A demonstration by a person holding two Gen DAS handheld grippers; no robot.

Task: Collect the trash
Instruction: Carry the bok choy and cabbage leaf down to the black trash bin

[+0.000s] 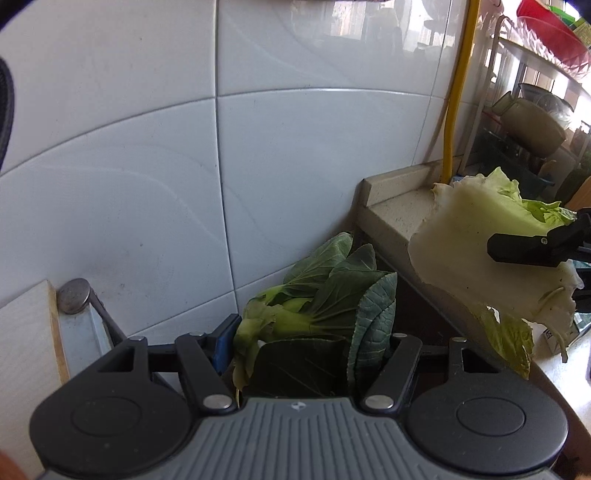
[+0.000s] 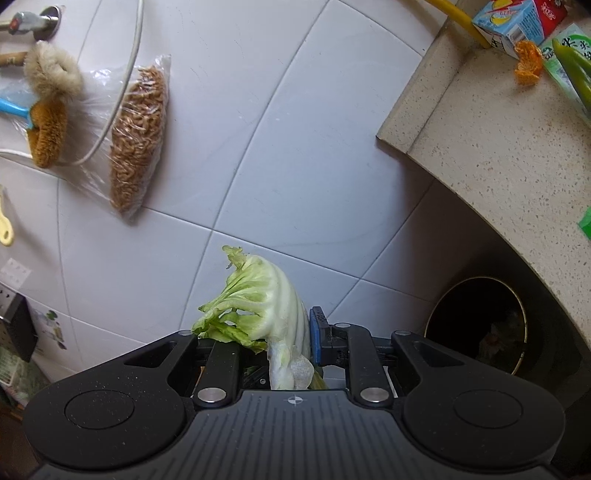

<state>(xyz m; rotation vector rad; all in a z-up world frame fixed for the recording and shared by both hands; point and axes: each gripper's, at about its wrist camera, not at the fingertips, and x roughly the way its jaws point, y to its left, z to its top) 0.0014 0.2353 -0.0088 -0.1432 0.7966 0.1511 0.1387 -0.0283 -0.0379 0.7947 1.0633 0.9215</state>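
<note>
1. up close, the left gripper [image 1: 310, 354] is clamped on a bunch of dark green bok choy leaves with pale green stems [image 1: 325, 295], held in front of the glossy white tiled wall [image 1: 147, 166].
2. the right gripper [image 2: 275, 347] is clamped on a pale cabbage leaf with a smooth white rib and a frilly light green edge [image 2: 266, 299]; in the left wrist view the same leaf [image 1: 476, 243] hangs just off the end of the speckled beige stone table [image 1: 399, 206], limp and ragged at its lower edge.
3. below the table edge sits a round black bin with a thin brassy rim [image 2: 476, 321]; something pale lies inside, too dim to tell what.
4. on the table lie a crinkled orange peel [image 2: 529, 63] and a small printed drink carton [image 2: 517, 22], touching each other.
5. a clear plastic bag of brown dried noodles [image 2: 138, 140] and bristly brown brushes [image 2: 48, 110] hang on the wall.
</note>
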